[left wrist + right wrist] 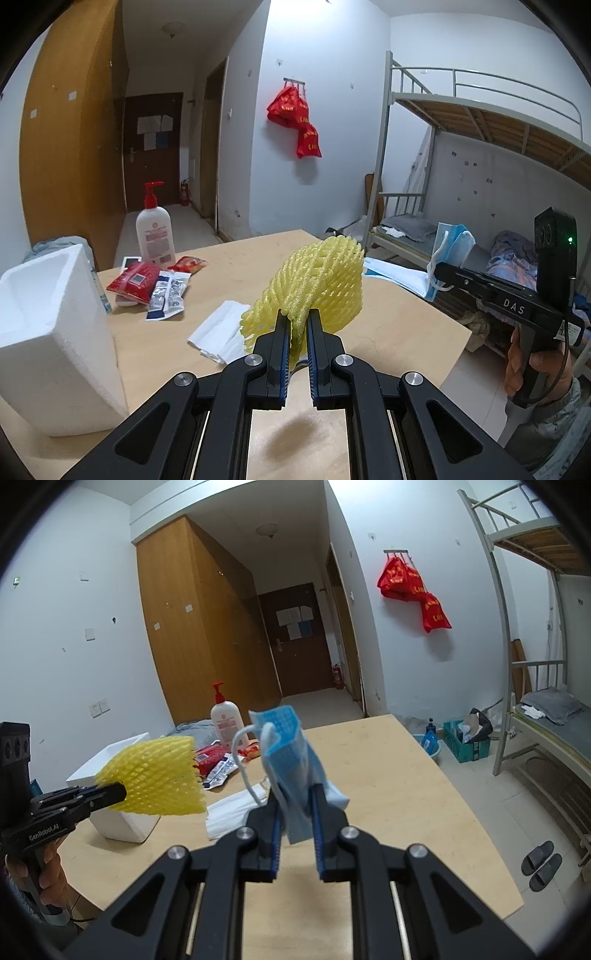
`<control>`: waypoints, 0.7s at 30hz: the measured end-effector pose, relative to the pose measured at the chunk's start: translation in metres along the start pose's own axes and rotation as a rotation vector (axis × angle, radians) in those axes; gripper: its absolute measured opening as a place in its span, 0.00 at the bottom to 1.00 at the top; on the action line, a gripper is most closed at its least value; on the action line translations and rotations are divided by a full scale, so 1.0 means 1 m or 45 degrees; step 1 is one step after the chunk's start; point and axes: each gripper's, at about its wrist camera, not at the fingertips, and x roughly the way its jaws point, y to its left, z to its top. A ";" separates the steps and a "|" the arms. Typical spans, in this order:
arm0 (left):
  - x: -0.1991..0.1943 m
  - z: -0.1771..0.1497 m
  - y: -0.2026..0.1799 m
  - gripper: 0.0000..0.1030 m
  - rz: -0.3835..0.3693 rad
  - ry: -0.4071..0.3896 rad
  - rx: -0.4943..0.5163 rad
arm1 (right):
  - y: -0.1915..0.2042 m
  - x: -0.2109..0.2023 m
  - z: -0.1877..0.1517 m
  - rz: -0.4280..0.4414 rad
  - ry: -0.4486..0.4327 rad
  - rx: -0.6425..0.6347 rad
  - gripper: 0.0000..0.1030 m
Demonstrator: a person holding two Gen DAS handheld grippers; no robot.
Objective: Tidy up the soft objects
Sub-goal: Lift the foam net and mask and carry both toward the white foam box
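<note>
My left gripper point(298, 317) is shut on a yellow foam fruit net point(317, 284) and holds it above the wooden table point(388, 332). The net also shows in the right wrist view point(155, 779), with the left gripper point(118, 794) at the far left. My right gripper point(297, 794) is shut on a blue face mask point(291, 760) with white ear loops, held up over the table point(388, 794). In the left wrist view the mask point(450, 251) hangs from the right gripper point(439, 271) at the right.
A white foam box point(48, 332) stands at the table's left edge. Folded white tissue point(218, 332) lies mid-table. Red and printed packets point(147, 284) and a lotion pump bottle point(155, 232) sit at the far left. A bunk bed point(480, 147) stands right of the table.
</note>
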 end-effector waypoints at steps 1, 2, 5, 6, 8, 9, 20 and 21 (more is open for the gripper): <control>-0.002 -0.001 0.000 0.09 0.000 -0.005 0.003 | 0.002 -0.001 0.000 0.001 -0.004 -0.001 0.17; -0.005 -0.002 -0.001 0.09 0.001 -0.009 0.005 | 0.003 -0.002 -0.001 0.003 -0.006 -0.002 0.17; -0.014 -0.004 -0.001 0.09 0.003 -0.023 0.011 | 0.009 -0.006 -0.003 0.006 -0.010 -0.009 0.17; -0.017 -0.005 -0.001 0.09 0.005 -0.030 0.013 | 0.011 -0.007 -0.004 0.009 -0.012 -0.012 0.17; -0.022 -0.006 0.001 0.09 0.014 -0.039 0.011 | 0.015 -0.008 -0.003 0.015 -0.017 -0.015 0.17; -0.025 -0.007 0.002 0.09 0.016 -0.041 0.011 | 0.017 -0.009 -0.004 0.019 -0.019 -0.017 0.17; -0.061 -0.018 0.017 0.09 0.109 -0.080 -0.009 | 0.048 -0.004 -0.003 0.111 -0.031 -0.073 0.17; -0.064 -0.019 0.019 0.09 0.119 -0.082 -0.011 | 0.052 -0.002 -0.003 0.127 -0.030 -0.080 0.17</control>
